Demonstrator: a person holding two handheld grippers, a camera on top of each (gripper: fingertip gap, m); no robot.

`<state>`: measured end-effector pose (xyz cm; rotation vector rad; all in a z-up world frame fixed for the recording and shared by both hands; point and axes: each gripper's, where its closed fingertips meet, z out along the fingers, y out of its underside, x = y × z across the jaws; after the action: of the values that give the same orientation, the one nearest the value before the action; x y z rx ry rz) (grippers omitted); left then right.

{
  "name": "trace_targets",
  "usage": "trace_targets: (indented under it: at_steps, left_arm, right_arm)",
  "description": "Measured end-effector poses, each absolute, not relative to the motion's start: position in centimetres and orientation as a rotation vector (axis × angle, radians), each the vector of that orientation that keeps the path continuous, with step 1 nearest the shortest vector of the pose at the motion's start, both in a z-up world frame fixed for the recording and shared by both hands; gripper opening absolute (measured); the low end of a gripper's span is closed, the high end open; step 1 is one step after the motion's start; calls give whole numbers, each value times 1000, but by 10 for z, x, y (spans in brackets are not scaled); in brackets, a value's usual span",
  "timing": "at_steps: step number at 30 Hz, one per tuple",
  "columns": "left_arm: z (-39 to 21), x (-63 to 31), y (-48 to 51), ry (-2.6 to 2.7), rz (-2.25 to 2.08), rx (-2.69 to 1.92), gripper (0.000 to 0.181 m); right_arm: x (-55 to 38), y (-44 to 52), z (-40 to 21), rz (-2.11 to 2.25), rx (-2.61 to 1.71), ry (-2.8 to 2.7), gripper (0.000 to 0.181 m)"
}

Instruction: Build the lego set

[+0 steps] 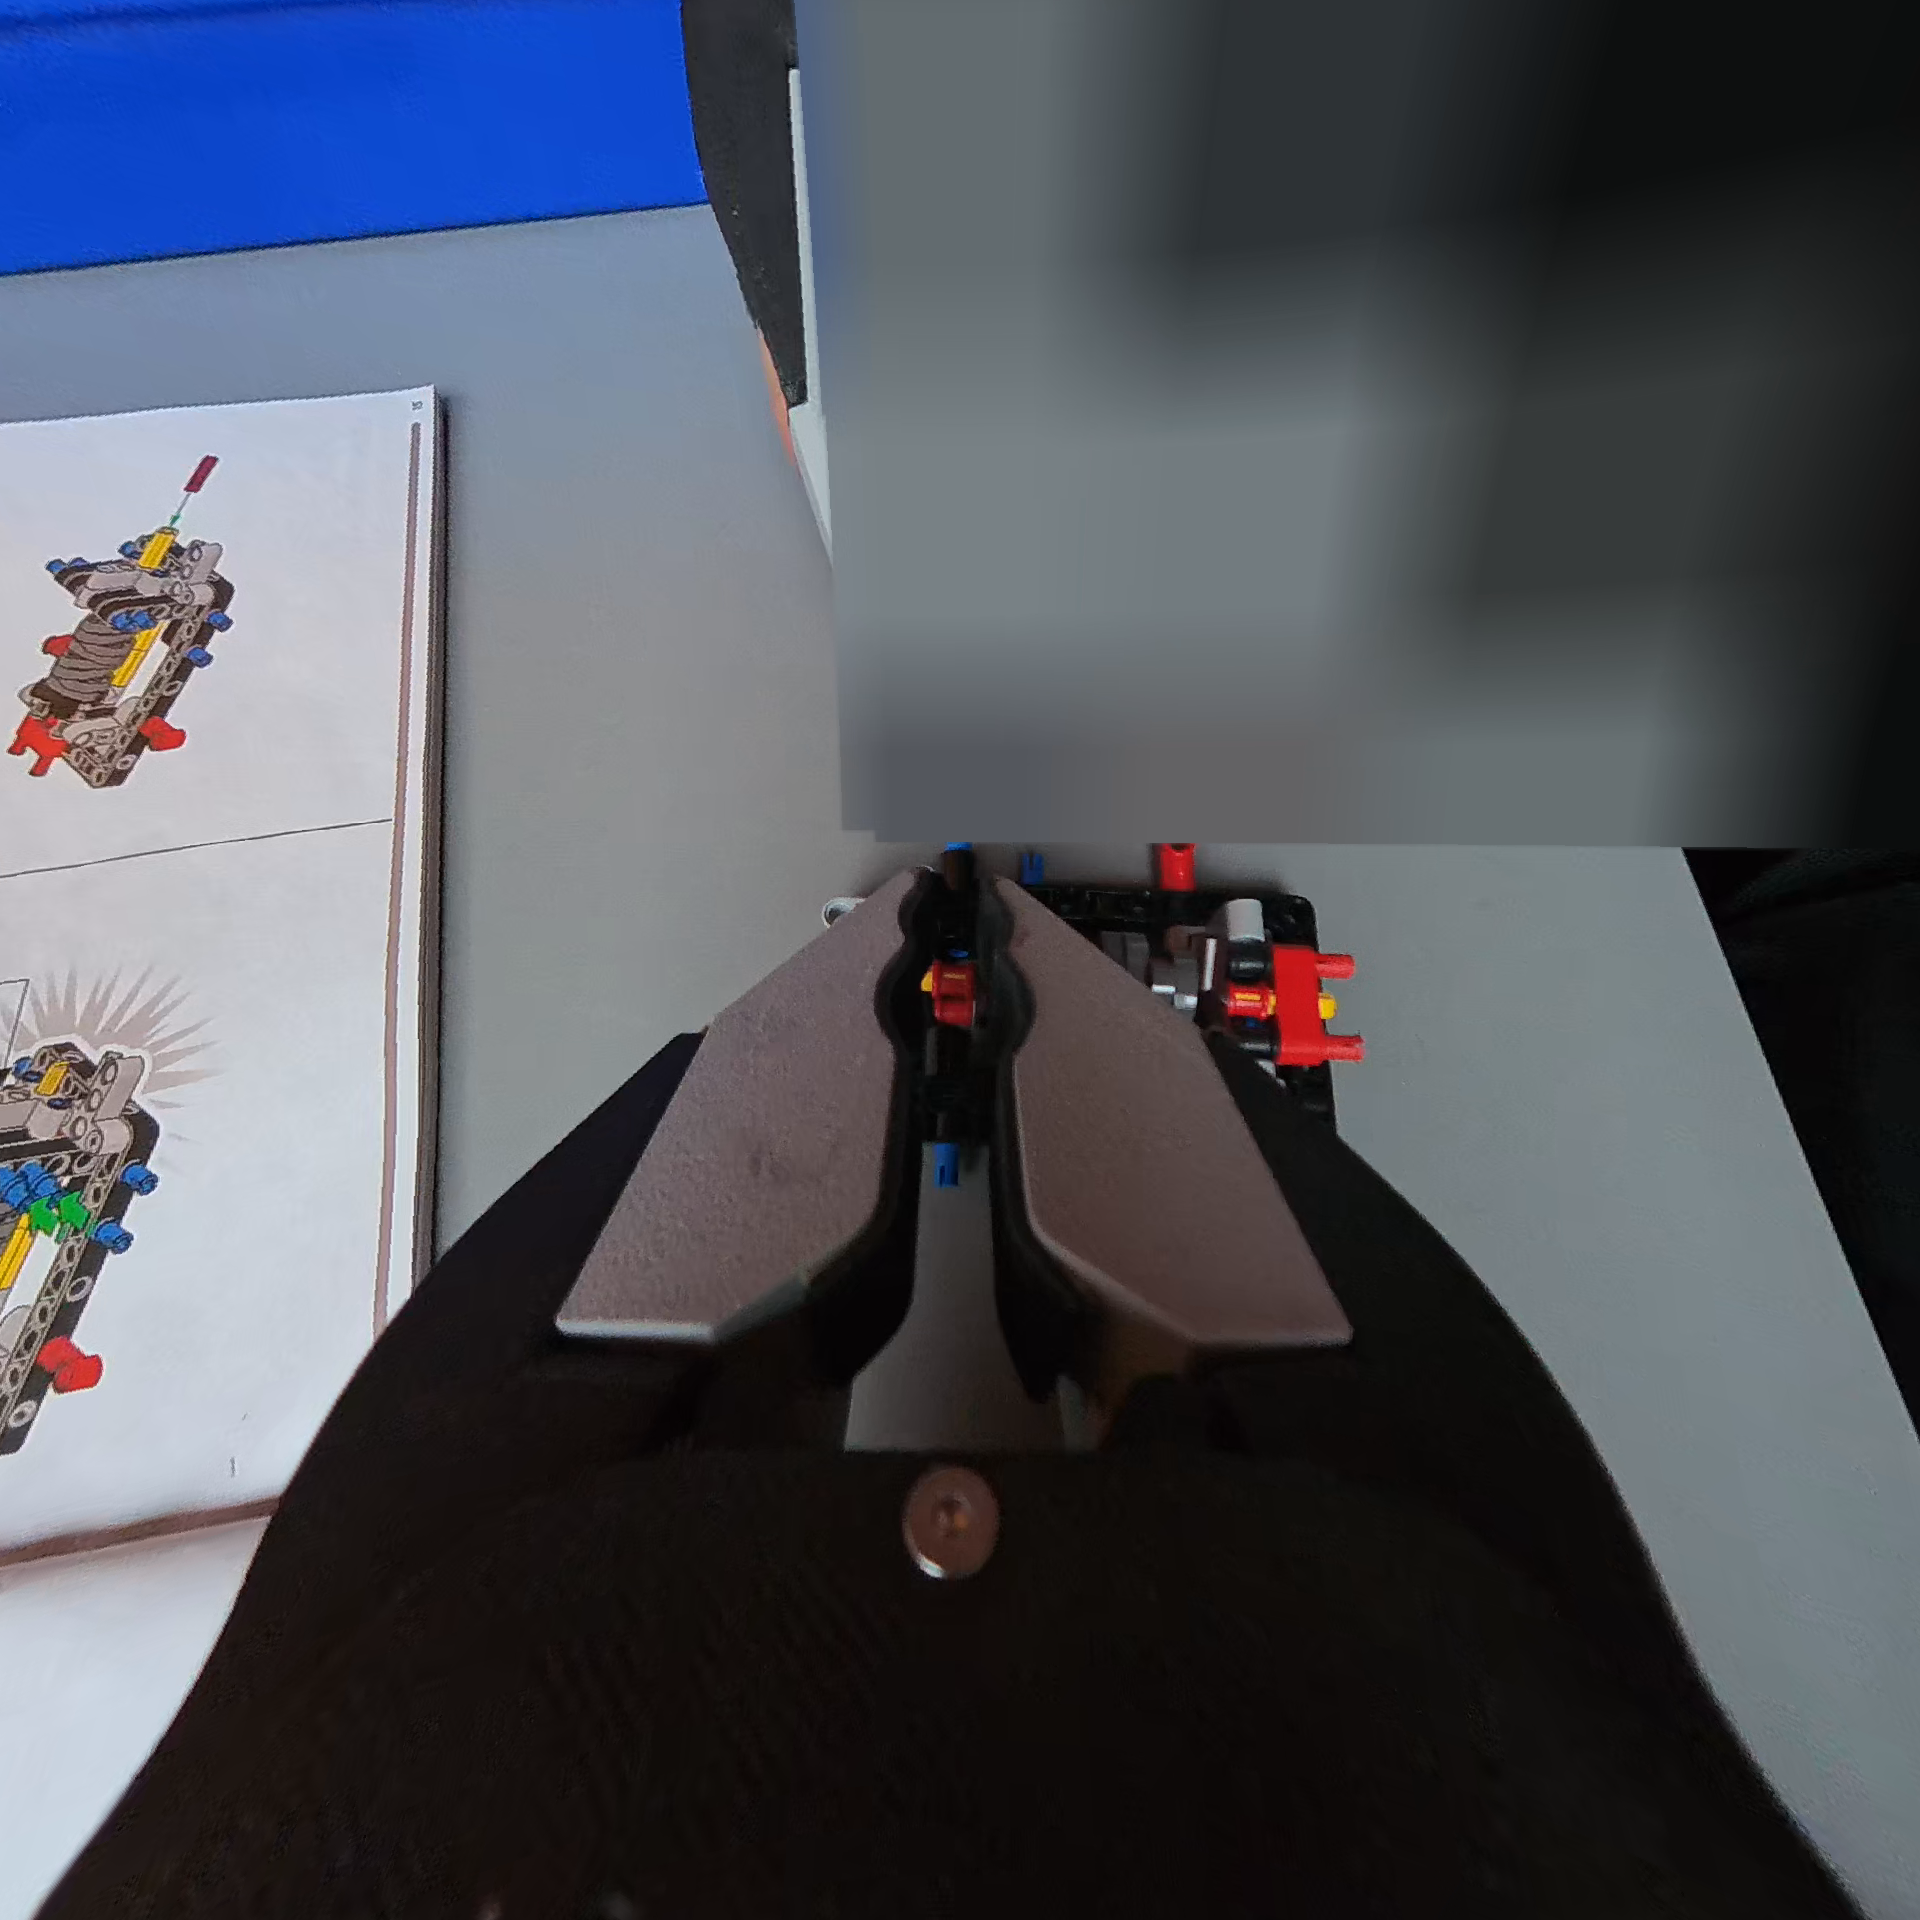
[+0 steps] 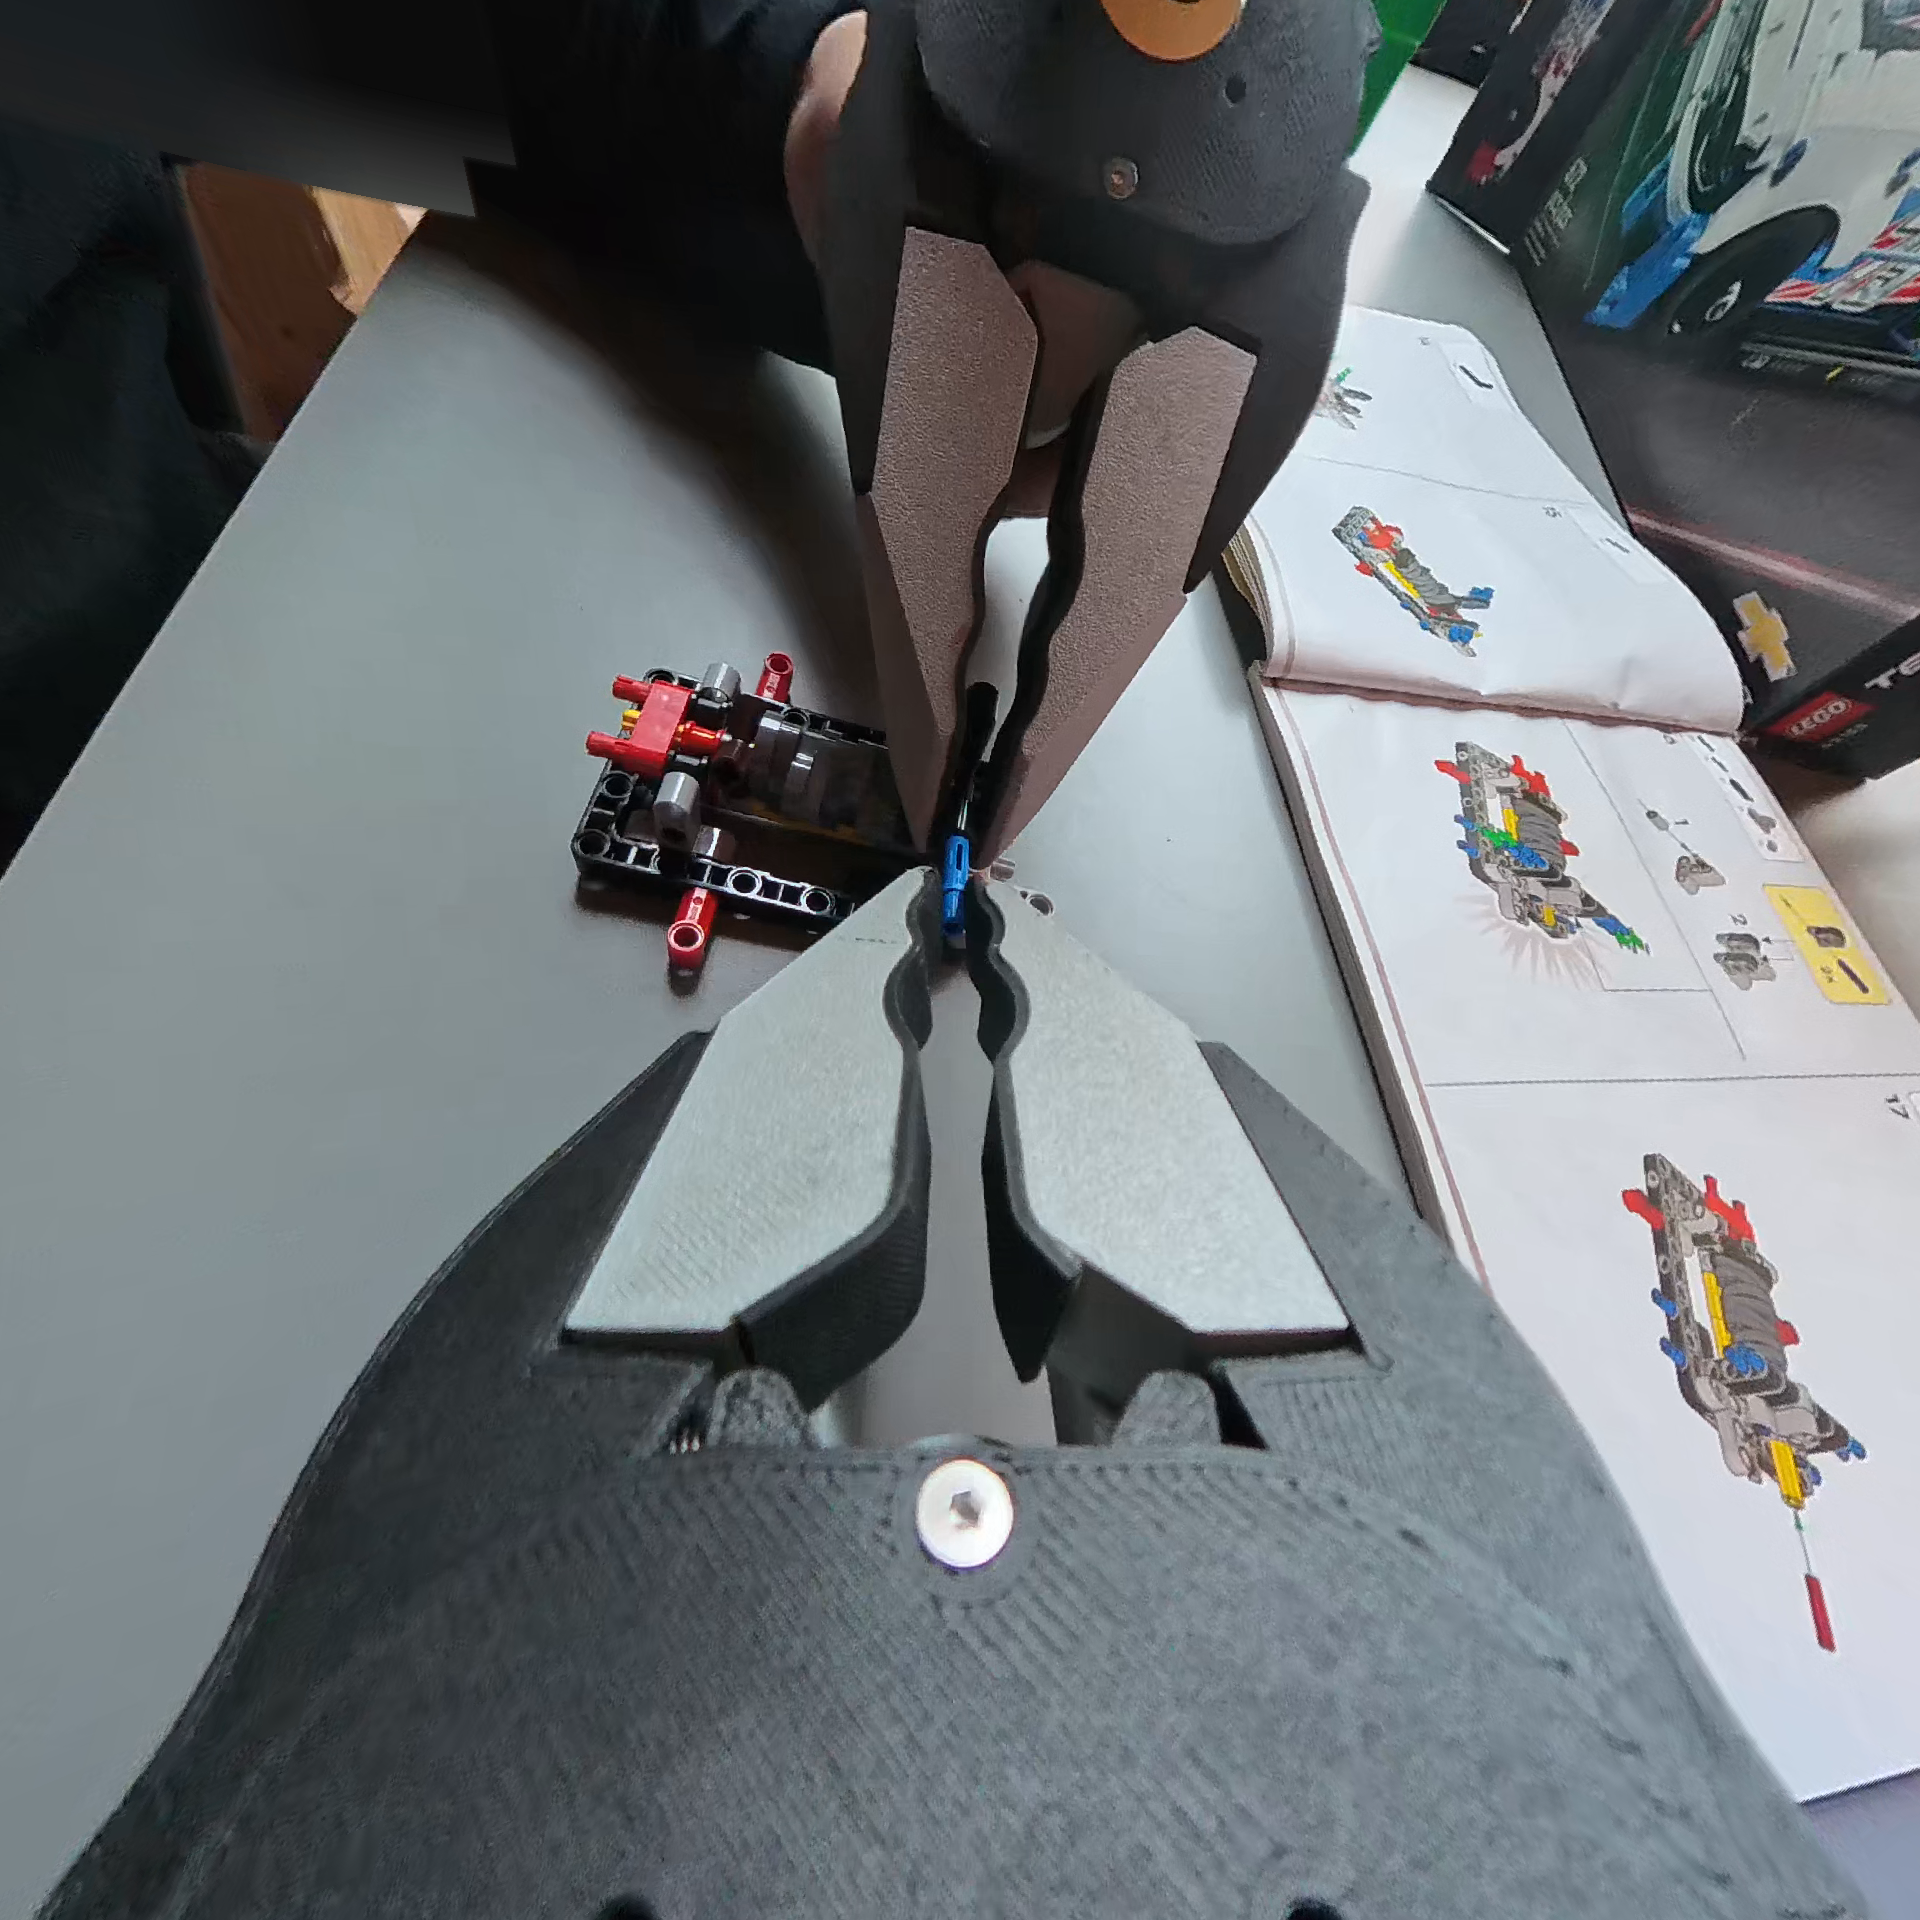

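Note:
The part-built lego assembly (image 2: 727,790) is a black beam frame with grey gears, red connectors and blue pins, lying on the grey table (image 2: 364,623). My left gripper (image 2: 961,831) comes in from the far side and is shut on the frame's near end; in the left wrist view the black beam (image 1: 961,1039) runs between its jaws, with the gripper (image 1: 961,883) closed around it. My right gripper (image 2: 951,904) is shut on a blue pin (image 2: 954,883), held tip to tip against the left gripper at the frame's edge. The red connector (image 1: 1309,997) sticks out on the right.
An open instruction booklet (image 2: 1558,935) lies right of the grippers and shows in the left wrist view (image 1: 208,935) at the left. The lego set's box (image 2: 1714,208) stands at the back right. A blue surface (image 1: 312,104) borders the table's far side. My left and right fingertips are right by each other.

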<state>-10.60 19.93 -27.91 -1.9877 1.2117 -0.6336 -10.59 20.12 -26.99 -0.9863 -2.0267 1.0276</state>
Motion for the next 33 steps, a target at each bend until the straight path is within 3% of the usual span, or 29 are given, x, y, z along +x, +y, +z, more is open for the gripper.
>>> trace_targets:
  at_steps: [33]
  left_arm:
    - [-279, -103, 207, 1129, -502, -2023, 6]
  right_arm:
    - [-110, 205, -273, 931, -1203, -1963, 1]
